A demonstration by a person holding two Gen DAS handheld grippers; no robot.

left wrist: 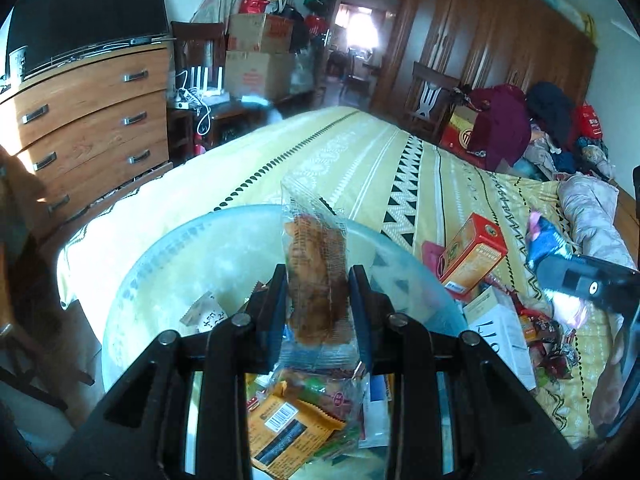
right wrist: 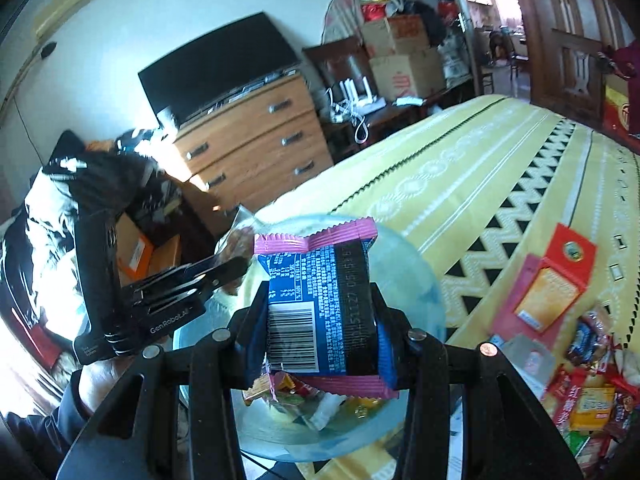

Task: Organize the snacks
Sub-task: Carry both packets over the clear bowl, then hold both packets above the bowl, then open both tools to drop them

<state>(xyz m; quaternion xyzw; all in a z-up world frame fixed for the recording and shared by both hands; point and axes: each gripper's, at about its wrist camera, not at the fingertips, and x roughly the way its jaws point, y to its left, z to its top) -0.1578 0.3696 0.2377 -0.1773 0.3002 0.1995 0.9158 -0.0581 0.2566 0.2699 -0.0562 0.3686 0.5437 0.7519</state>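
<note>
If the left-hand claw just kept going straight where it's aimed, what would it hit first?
Probably the far wall of the clear plastic bowl. The left gripper, jaws shut on a clear-wrapped snack, points over the bowl's inside toward that rim, with the yellow bedspread beyond. Depth is hard to judge, so it might pass just above.

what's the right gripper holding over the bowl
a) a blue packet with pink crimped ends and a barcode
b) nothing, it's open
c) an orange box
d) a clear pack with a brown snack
a: the right gripper is clamped on the blue packet, barcode facing the camera, above the clear bowl.
</note>
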